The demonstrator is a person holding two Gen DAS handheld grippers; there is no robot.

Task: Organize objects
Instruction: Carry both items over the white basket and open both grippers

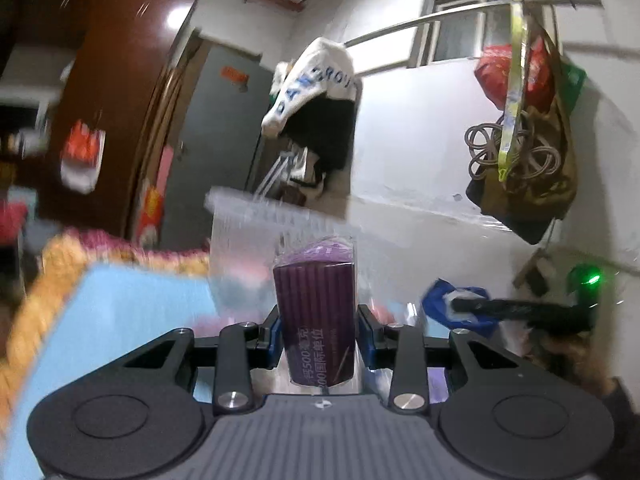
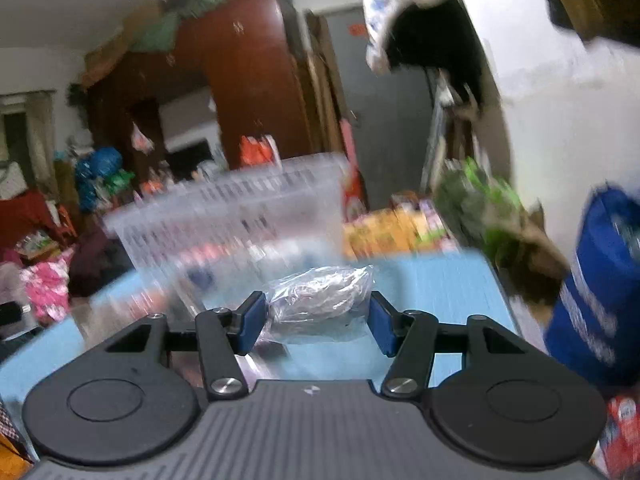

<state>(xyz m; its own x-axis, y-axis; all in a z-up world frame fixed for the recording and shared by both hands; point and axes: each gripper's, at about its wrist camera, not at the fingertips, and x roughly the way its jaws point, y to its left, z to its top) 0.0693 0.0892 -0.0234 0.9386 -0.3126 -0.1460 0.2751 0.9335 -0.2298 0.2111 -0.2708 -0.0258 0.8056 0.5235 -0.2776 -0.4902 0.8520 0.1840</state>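
Note:
My left gripper [image 1: 319,332] is shut on a purple box [image 1: 316,316] wrapped in clear film, with white Chinese print. It holds the box upright above the light blue table [image 1: 132,304], just in front of a clear plastic basket [image 1: 256,216]. In the right wrist view my right gripper [image 2: 317,320] has its blue pads on either side of a clear plastic bag [image 2: 324,292] with dark contents; the bag looks held between them above the table [image 2: 440,292]. The clear slatted basket [image 2: 240,208] stands behind it, blurred.
A blue bag [image 2: 600,292] stands at the table's right edge, and a green packet [image 2: 476,196] and yellow boxes [image 2: 384,232] lie at the far edge. A blue bag [image 1: 456,304] and a black device with a green light [image 1: 588,284] sit right of the left gripper. A brown wardrobe [image 2: 240,80] is behind.

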